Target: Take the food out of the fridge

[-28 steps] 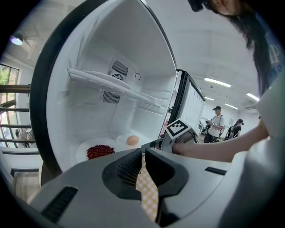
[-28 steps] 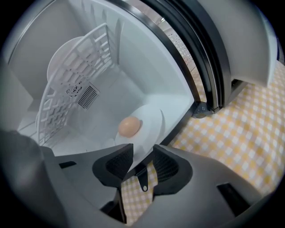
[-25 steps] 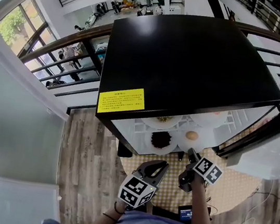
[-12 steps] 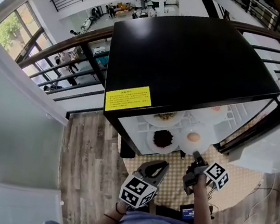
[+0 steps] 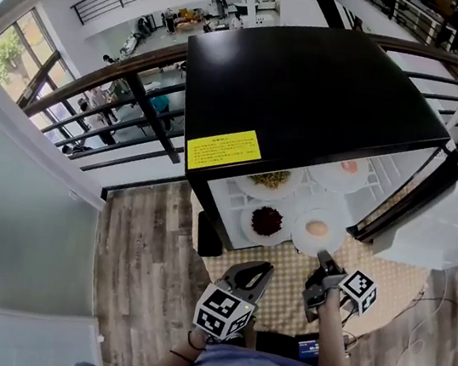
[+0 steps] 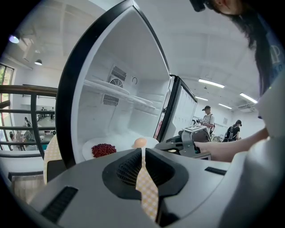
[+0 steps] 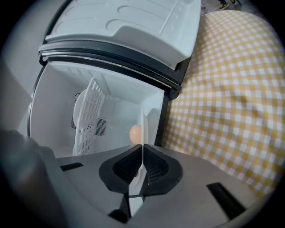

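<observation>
The black fridge [image 5: 313,88] stands with its door [image 5: 450,226] swung open to the right. On its lower shelf a white plate of dark red food [image 5: 267,221] sits beside a white plate [image 5: 332,223] bearing a round pale-orange piece [image 5: 317,228]. My right gripper [image 5: 320,258] is shut on the near rim of that plate; the rim [image 7: 142,129] runs edge-on between its jaws, with the orange piece [image 7: 135,133] just behind. My left gripper [image 5: 263,270] hangs shut and empty, lower and to the left, outside the fridge. From there I see the red food [image 6: 103,150] and the orange piece [image 6: 140,142].
Two more plates of food [image 5: 270,178] [image 5: 348,166] sit on the upper shelf. A yellow checked mat [image 5: 281,289] covers the wooden floor in front of the fridge. A small black device [image 5: 306,347] lies by my feet. Railings run behind the fridge.
My right gripper has rolled and closed on the rim of the plate with the orange piece. The left gripper has hardly shifted.
</observation>
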